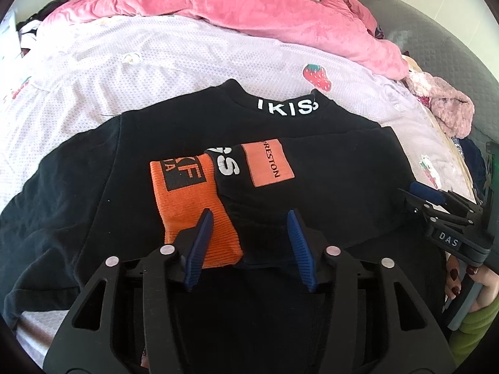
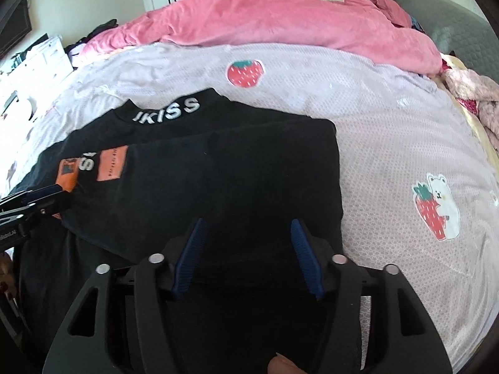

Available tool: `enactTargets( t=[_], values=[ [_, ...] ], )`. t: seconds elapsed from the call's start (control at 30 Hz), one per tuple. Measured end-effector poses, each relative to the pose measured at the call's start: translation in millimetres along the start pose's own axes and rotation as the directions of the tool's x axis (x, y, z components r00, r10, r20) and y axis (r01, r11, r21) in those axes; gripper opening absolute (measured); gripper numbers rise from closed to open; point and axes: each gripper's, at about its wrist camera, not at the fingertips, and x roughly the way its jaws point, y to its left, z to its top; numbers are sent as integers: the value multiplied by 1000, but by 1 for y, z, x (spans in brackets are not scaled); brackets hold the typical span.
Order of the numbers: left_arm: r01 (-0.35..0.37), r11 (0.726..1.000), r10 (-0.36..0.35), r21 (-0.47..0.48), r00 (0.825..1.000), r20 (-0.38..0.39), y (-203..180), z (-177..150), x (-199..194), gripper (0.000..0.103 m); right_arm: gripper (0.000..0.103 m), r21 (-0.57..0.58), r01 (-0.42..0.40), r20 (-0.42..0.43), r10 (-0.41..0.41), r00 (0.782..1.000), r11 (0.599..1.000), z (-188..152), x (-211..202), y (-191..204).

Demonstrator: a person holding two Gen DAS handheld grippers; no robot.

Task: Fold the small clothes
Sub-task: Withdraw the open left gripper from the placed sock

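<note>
Two hand-held grippers hover over a black sweatshirt [image 1: 327, 162] spread on a bed, caught partway through a fold. On the left, the left gripper [image 1: 251, 218] stands with its blue pads parted and nothing pressed between them; the sleeve's orange ribbed cuff [image 1: 193, 215] lies just beneath its left pad, on top of the garment's body (apparently laid there so the sleeve stays inside the outline). Beside the cuff, white lettering and an orange patch [image 1: 269, 163] mark the sleeve folded across the chest, while the lettered collar [image 2: 167, 110] points toward the far side of the bed.

Moving right, the right gripper [image 2: 249, 227] hangs over the sweatshirt's right-hand portion, its jaws spread wide and empty, the dark cloth lying flat below them. That side already shows a straight folded edge against the lilac bedsheet [image 2: 374, 131], whose strawberry print [image 2: 244, 73] sits just beyond the garment. A hand [image 1: 461, 283] with dark-painted nails grips the right tool's handle at the edge of the left camera's view.

Further back, a pink blanket [image 2: 280, 21] is heaped across the bed, well apart from the work. With both sides seemingly turned in, the lengthwise fold from hem to collar appears to be what remains.
</note>
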Motion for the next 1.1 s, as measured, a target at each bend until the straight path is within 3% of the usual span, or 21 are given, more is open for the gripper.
enactTargets(
  t=[0.1,0.23,0.3,0.43,0.47,0.6,1.1],
  values=[
    [-3,1000,3,-10,1000,7,2,1,-4,49,69,-1,-8,14,8,1000,1000,2,-4,2],
    [-27,999,28,-25,999,36,5,3,-13,74,78,13,-24,37,24,999,1000,5,-10,2],
    [-35,999,36,-27,998,48,6,5,-17,75,78,14,-25,46,25,999,1000,6,-12,3],
    [-48,998,50,-30,997,61,5,6,-22,88,82,19,-22,61,21,998,1000,8,-17,4],
    [-52,998,54,-31,997,64,5,6,-23,89,91,21,-21,65,20,998,1000,8,-17,4],
    [-65,997,67,-29,995,79,5,6,-29,93,92,19,-27,93,25,995,999,9,-24,7],
    [-141,988,149,-61,978,143,21,-7,-61,94,92,-16,-43,153,45,987,999,13,-37,27]
  ],
)
